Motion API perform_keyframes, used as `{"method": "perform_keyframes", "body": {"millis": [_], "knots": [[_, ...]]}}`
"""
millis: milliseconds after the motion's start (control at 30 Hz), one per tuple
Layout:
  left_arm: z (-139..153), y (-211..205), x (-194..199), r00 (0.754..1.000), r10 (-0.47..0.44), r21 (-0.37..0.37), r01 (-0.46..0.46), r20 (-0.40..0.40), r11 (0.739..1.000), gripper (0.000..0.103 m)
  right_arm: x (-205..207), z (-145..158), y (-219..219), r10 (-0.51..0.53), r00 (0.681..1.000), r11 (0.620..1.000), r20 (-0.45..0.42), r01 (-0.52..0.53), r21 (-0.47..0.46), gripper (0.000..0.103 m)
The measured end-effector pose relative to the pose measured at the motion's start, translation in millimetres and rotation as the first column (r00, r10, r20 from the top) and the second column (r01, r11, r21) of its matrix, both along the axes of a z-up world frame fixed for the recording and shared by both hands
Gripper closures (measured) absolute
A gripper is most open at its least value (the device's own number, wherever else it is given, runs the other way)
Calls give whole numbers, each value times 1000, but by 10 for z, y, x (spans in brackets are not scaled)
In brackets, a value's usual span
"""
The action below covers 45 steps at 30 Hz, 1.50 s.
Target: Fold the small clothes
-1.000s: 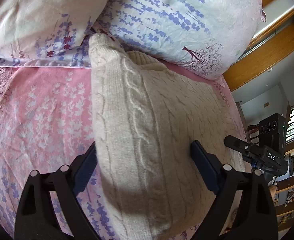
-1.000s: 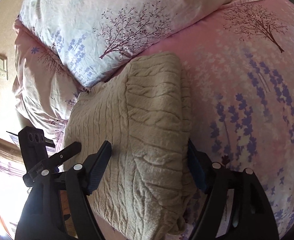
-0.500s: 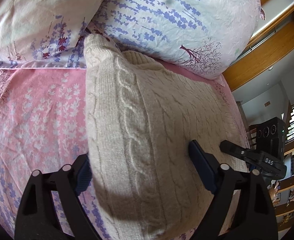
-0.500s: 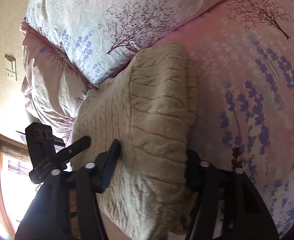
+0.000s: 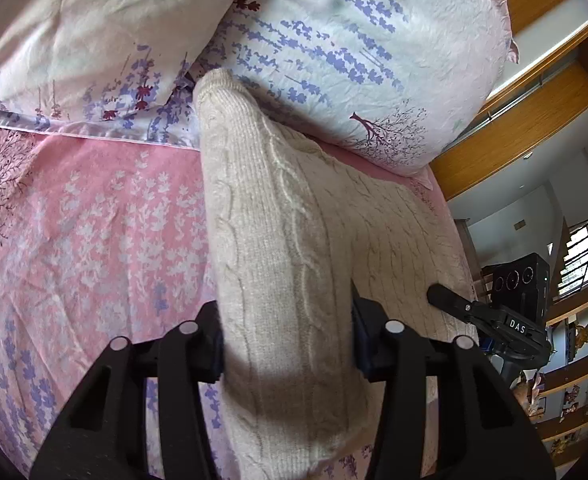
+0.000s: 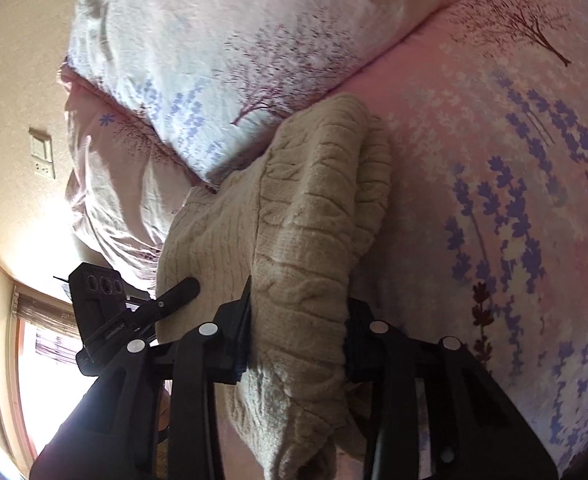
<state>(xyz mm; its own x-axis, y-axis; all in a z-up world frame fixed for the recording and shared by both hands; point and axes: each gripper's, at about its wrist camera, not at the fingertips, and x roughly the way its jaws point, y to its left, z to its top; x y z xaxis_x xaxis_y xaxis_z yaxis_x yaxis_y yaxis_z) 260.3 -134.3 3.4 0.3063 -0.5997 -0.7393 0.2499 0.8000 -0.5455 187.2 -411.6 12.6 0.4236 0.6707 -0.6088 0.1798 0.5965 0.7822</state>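
A folded cream cable-knit sweater (image 5: 294, 248) lies on the pink flowered bedsheet (image 5: 94, 240), its far end against the pillows. My left gripper (image 5: 286, 340) is shut on the sweater's near left edge, with the knit bunched between its fingers. My right gripper (image 6: 297, 336) is shut on the sweater's (image 6: 305, 216) near right edge, which is lifted and bunched. Each view shows the other gripper beside the sweater: the right one (image 5: 493, 316) and the left one (image 6: 134, 320).
Two flowered pillows (image 5: 353, 40) lie at the head of the bed behind the sweater; they also show in the right wrist view (image 6: 234, 40). A wooden headboard (image 5: 533, 92) and shelves stand to the right. A wall with a switch (image 6: 42, 156) and a window are at the left.
Both grippers have moved forward and closed from open onto the sweater's near edge, one at each side. The knit has bunched and lifted between the fingers.
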Motion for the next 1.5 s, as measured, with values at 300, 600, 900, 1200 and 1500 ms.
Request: {"method": "perform_keyframes", "body": {"millis": [300, 600, 900, 1200, 1500], "knots": [[220, 410, -315, 999, -18, 5, 18, 50, 1000, 62, -63, 441, 495, 85, 990, 996, 110, -82, -31, 70], [245, 1277, -248, 994, 103, 39, -105, 33, 994, 57, 144, 342, 1211, 177, 972, 979, 156, -158, -127, 70], [-34, 1609, -266, 986, 156, -27, -158, -51, 987, 36, 236, 31, 1091, 124, 992, 991, 12, -123, -58, 56], [-168, 1655, -119, 977, 198, -25, -200, -76, 979, 23, 481, -23, 845, -16, 1000, 999, 20, 17, -44, 85], [-48, 1725, -281, 972, 233, -1, -233, -27, 973, 28, 290, 148, 876, -35, 999, 968, 23, 40, -247, 66]]}}
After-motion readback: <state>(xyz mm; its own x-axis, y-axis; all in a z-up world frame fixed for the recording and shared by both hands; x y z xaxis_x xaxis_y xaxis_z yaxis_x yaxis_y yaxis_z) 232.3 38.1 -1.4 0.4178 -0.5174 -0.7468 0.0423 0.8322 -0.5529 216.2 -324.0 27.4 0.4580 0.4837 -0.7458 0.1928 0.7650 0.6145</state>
